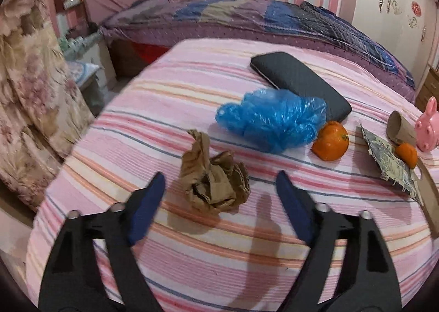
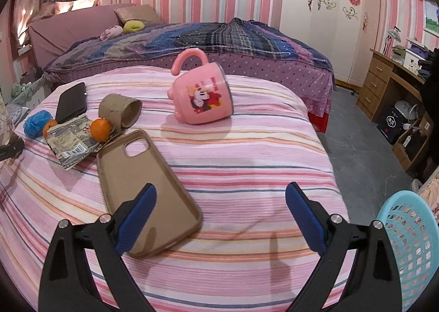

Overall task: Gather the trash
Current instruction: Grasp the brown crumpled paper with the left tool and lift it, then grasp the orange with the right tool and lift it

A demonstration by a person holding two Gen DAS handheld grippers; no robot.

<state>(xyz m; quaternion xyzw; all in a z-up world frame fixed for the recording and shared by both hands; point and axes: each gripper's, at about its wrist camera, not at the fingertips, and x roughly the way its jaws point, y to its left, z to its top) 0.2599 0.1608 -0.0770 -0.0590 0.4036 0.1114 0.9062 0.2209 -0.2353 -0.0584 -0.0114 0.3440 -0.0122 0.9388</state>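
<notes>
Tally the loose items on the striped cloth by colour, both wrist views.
Brown: 3 - crumpled paper, cardboard tube, phone case
Orange: 2 - oranges
Blue: 1 - plastic bag
Black: 1 - phone
Pink: 1 - mug
Printed grey: 1 - wrapper
Total: 9

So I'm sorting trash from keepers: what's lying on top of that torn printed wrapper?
A small orange and one end of the cardboard tube rest on the wrapper; whatever lies beneath them is hidden.

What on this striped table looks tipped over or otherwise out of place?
The pink mug lies on its side, handle up, on the striped cloth. The cardboard tube is tipped over too, beside an orange resting on a torn wrapper.
</notes>
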